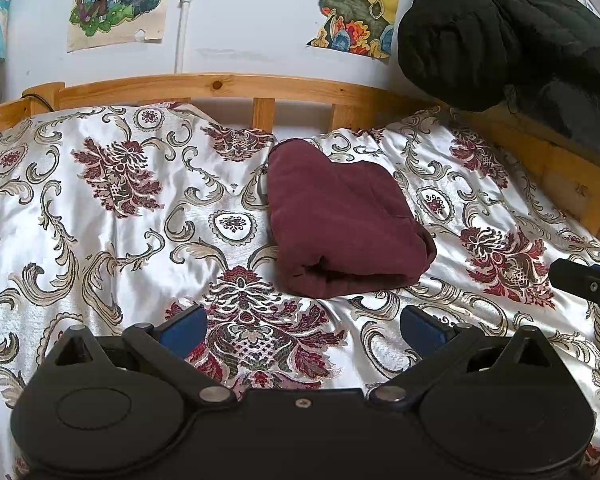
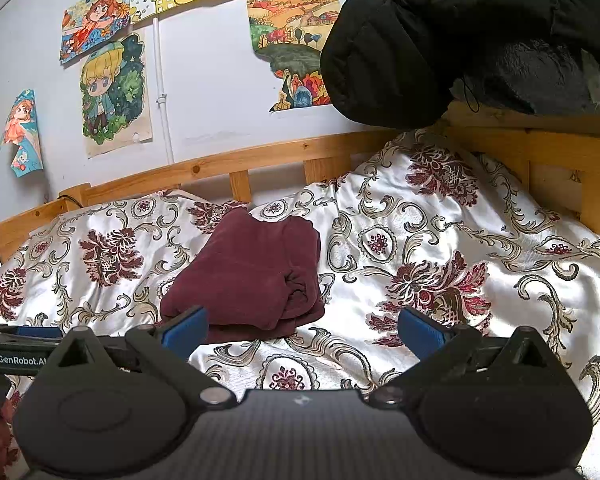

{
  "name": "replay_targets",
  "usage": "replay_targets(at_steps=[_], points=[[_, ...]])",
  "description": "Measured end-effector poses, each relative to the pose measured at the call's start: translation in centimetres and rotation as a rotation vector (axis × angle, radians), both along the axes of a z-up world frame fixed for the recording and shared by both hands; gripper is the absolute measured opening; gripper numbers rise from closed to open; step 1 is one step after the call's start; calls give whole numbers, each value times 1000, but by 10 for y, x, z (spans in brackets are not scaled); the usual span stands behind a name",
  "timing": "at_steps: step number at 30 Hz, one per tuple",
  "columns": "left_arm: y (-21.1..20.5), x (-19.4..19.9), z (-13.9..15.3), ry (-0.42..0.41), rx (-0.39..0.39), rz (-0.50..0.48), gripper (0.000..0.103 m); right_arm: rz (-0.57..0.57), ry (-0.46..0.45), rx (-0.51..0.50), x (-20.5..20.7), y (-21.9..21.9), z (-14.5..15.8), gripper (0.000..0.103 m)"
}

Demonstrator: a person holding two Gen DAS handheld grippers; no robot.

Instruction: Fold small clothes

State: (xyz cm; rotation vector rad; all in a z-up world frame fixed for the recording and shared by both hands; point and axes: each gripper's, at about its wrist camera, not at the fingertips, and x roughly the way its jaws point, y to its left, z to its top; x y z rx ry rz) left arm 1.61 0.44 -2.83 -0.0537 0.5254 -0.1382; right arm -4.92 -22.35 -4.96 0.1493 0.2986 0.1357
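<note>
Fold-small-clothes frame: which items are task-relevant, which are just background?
Task-relevant:
maroon garment, folded on the bedspread
left gripper, open, empty
right gripper, open, empty

Background:
floral bedspread
wooden bed rail
black padded jacket hanging over the right corner
drawings on the wall

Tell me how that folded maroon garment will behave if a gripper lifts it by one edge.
The maroon garment looks soft and thick, so its layers would probably droop and unfold. The satin bedspread beneath looks glossy, so a push would likely slide the bundle.
</note>
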Motion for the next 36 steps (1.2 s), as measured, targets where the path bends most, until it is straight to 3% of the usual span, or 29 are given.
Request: replay_targets(at_steps=[17,19,23,36], points=[[1,0,1,-3,3,1,102,0,1,1,0,0,0,103],[-2,0,3,0,42,4,102,0,0,1,0,0,0,103],[-10,-7,7,-70,169,28,102,0,1,1,0,0,0,103],[-7,-4,13,-62,163,66,102,0,1,1,0,0,0,103]])
